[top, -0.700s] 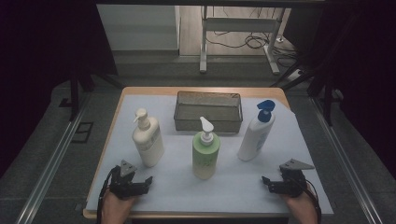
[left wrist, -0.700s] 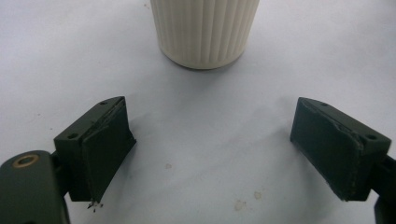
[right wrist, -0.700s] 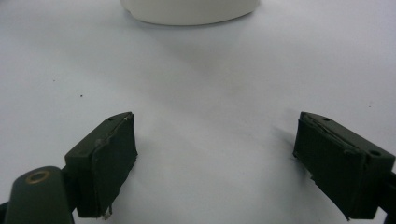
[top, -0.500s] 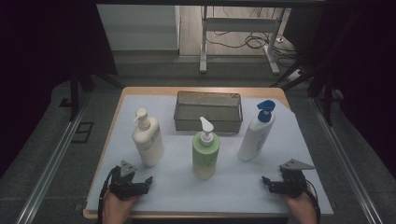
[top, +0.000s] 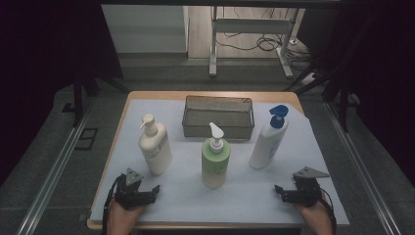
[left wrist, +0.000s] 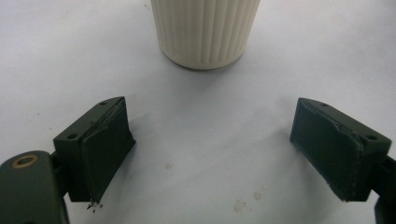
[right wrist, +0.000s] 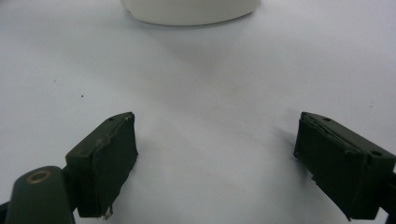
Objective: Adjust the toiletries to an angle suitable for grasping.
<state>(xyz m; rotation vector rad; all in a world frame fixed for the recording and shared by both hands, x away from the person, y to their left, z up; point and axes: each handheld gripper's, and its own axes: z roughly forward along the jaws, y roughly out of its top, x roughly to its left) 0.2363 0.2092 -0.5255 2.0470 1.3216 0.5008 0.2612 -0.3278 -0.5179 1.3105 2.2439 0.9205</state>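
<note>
From the high view, three pump bottles stand upright on the white sheet that covers the table. The green bottle stands in the middle and serves as my marker. The cream bottle is well to its left, the white bottle with a blue pump is to its right and leans a little, and a wire mesh basket sits just behind it. The left gripper lies low on the sheet to the front left of the green bottle, near the foot of the cream bottle, with a hand behind it. The right gripper lies to the front right of the green bottle, below the blue-pumped bottle, also held by a hand.

The left gripper view gives what the high view cannot: its jaws stand wide apart with nothing between them, just bare sheet with a few small stains. The ribbed base of the cream bottle rises straight ahead, clear of both pads.

The right gripper view likewise shows the jaws spread wide and empty, pads over plain sheet. The rounded bottom of a white bottle stands ahead at the top edge, apart from the jaws.
</note>
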